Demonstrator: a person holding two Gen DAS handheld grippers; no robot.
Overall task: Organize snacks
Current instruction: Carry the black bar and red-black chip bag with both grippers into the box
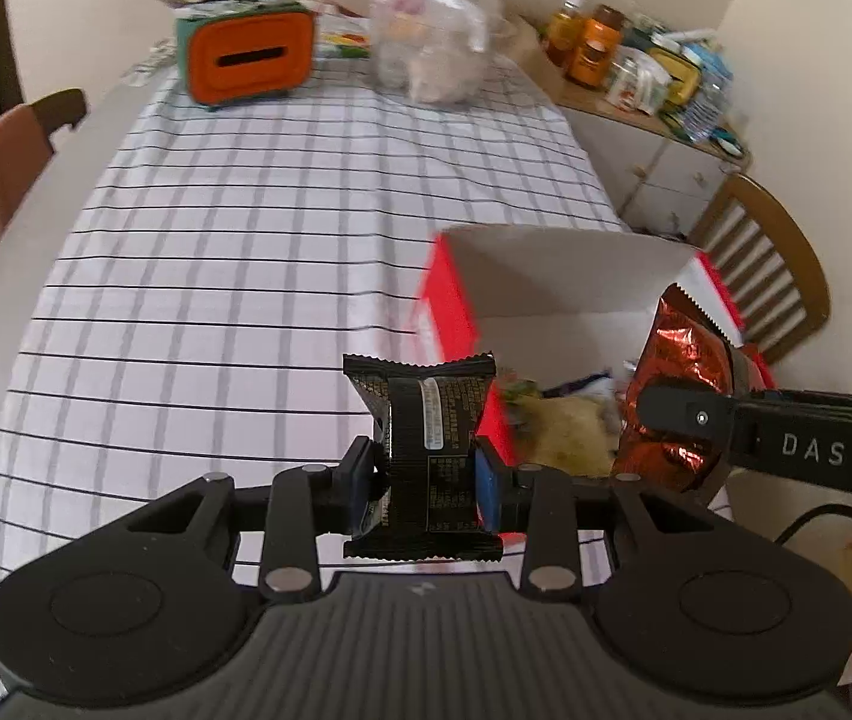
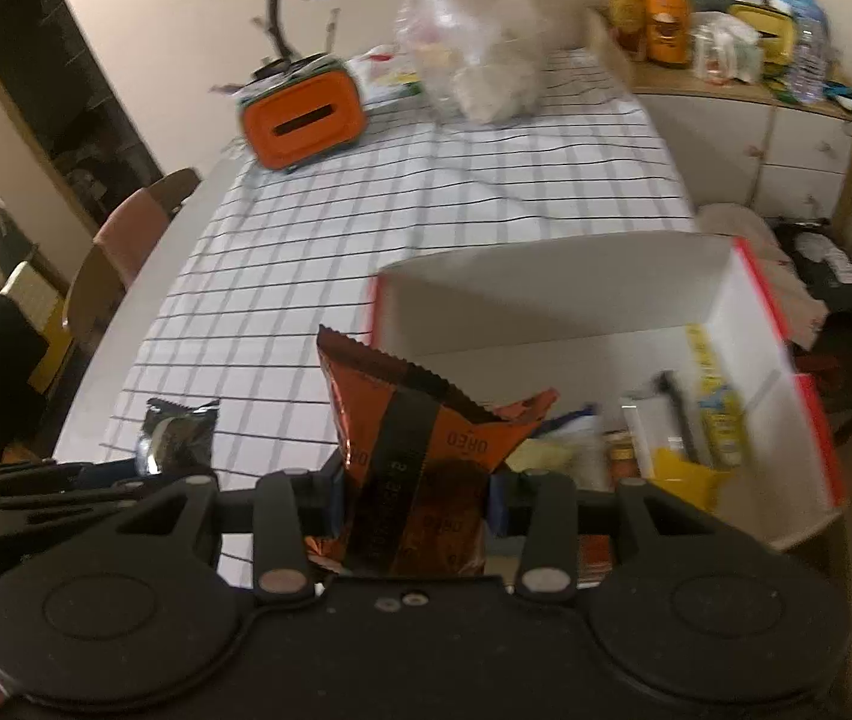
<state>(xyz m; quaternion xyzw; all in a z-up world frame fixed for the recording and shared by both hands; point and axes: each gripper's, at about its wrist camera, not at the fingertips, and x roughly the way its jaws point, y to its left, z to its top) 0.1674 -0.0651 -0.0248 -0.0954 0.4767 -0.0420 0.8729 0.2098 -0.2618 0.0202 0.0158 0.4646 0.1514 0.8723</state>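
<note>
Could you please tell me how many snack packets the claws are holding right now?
2: a black packet in the left claw, and an orange packet in the right claw.

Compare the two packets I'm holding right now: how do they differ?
The black packet in the left gripper is dark with small pale print; the orange packet in the right gripper is shiny copper-orange with a dark band. The orange packet looks taller, rising further above its gripper. Both are sealed with crimped ends and clamped upright near the red box.

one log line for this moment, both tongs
left tongs: shut on black packet | right tongs: shut on orange packet | red box: open
</note>
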